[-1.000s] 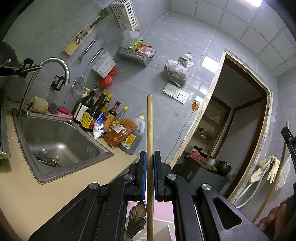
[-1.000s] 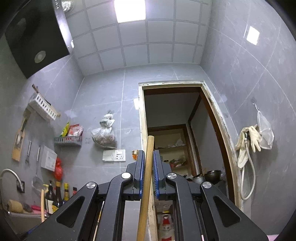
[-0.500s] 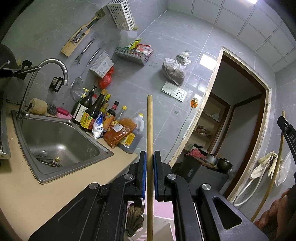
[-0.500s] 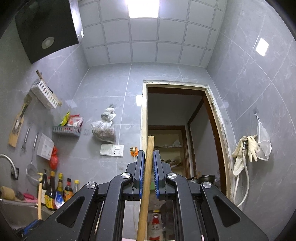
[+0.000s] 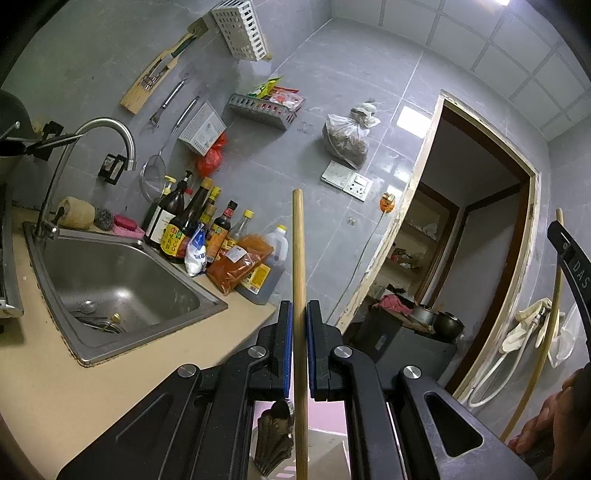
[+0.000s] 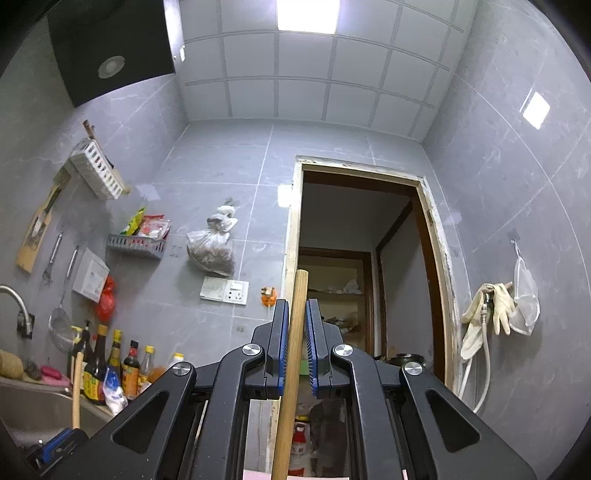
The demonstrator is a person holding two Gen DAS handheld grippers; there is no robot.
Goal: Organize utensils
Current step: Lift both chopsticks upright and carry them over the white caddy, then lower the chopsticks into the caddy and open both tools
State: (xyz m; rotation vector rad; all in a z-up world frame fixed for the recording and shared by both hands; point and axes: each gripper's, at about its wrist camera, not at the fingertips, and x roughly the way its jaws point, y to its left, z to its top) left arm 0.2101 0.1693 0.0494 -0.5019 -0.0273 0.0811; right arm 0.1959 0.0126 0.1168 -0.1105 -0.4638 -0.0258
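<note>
My left gripper is shut on a long wooden utensil handle that stands upright between the jaws; its lower end is hidden. An ornate metal utensil handle stands below the jaws in a white holder. My right gripper is shut on another wooden handle, upright and slightly tilted. That right gripper and its handle show at the right edge of the left wrist view. The left one's handle shows low left in the right wrist view.
A steel sink with a tap is set in the beige counter; spoons lie in it. Sauce bottles stand behind it. Wall racks, a strainer and a knife board hang above. A doorway is right.
Both grippers have dropped slightly and tilted, so the room has shifted in both views. Each still holds its wooden handle the same way.
</note>
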